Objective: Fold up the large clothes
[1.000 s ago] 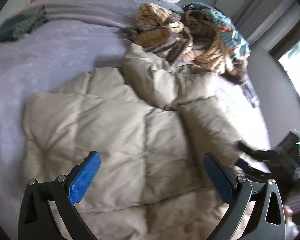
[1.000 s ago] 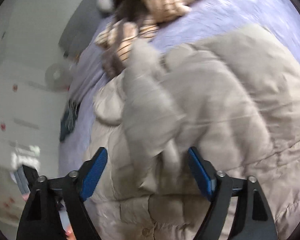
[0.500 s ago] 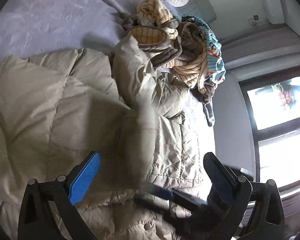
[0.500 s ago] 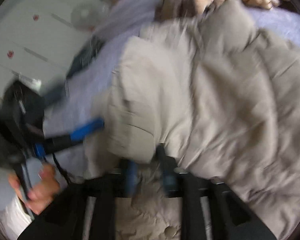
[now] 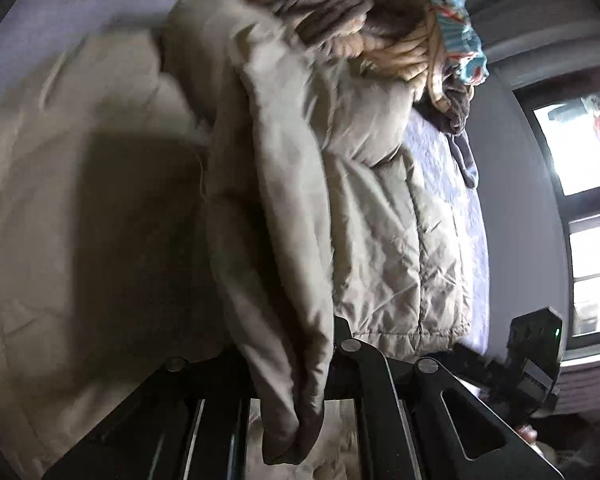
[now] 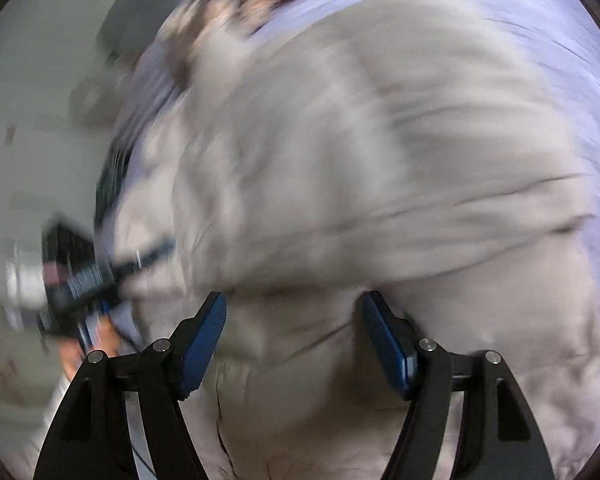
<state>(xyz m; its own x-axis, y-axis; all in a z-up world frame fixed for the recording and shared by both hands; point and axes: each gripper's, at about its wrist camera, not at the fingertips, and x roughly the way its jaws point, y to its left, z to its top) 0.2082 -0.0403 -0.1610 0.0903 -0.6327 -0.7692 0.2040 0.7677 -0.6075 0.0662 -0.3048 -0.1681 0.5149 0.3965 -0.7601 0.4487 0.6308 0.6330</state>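
**Puffer jacket: sleeve clamped, right side letting go**

Left wrist view: left gripper (image 5: pixel 292 412) is closed on the sleeve (image 5: pixel 272 240) of the beige puffer jacket (image 5: pixel 384 232), which lies spread on the lilac bed (image 5: pixel 456 168) beside a clothes pile (image 5: pixel 380 16).

Right wrist view, blurred: right gripper (image 6: pixel 296 340) jaws are opening over jacket fabric, pads not pressing.

Judgement: light, soft, slippery shell; pinch seams or cuffs.

A: Right claw (image 6: pixel 294 342): black triangular-cutout frames, blue pads lining the fingers (image 6: pixel 388 344), silver screw heads noted at the pivots.

B: Left claw (image 5: pixel 290 412): same black frames, round silver screws logged. A green indicator light is seen on the other claw's black housing.
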